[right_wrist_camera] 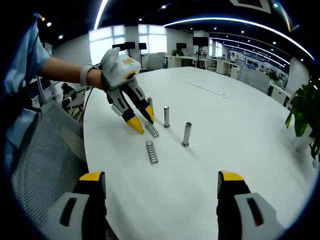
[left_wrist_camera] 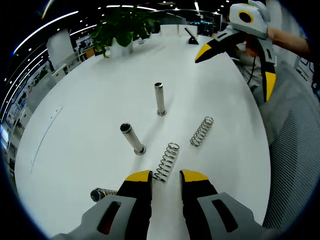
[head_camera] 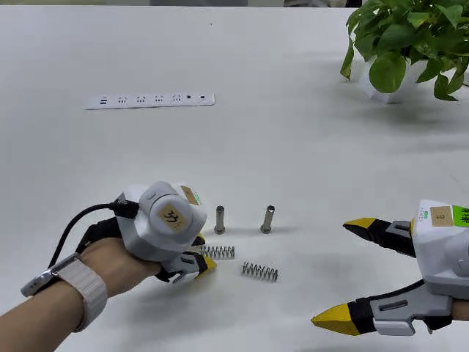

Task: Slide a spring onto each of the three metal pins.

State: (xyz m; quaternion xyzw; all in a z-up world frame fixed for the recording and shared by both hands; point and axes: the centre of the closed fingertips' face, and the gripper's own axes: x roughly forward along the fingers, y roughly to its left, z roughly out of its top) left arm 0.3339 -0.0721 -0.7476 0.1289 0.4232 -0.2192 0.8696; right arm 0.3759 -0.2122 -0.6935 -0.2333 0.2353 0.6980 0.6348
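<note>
White table (head_camera: 293,147), left claw (left_wrist_camera: 165,176) low at spring (left_wrist_camera: 166,161)

Left gripper (head_camera: 203,254): white and grey shell, black jaws ending in yellow, a tan sticker (head_camera: 172,216) with writing, a black cable (head_camera: 73,224) at the back. Right gripper (head_camera: 333,271): same colours, tan and green stickers (head_camera: 448,215). Wears a pale wrist band (head_camera: 84,286) and a light blue sleeve (right_wrist_camera: 27,50).

I count three metal pins (left_wrist_camera: 159,98) (left_wrist_camera: 132,138) (left_wrist_camera: 99,194), one with a spring (left_wrist_camera: 112,192) on it. Two more springs (left_wrist_camera: 166,161) (left_wrist_camera: 201,131) lie loose, plus one power strip (head_camera: 150,100) and one potted plant (head_camera: 410,37)
</note>
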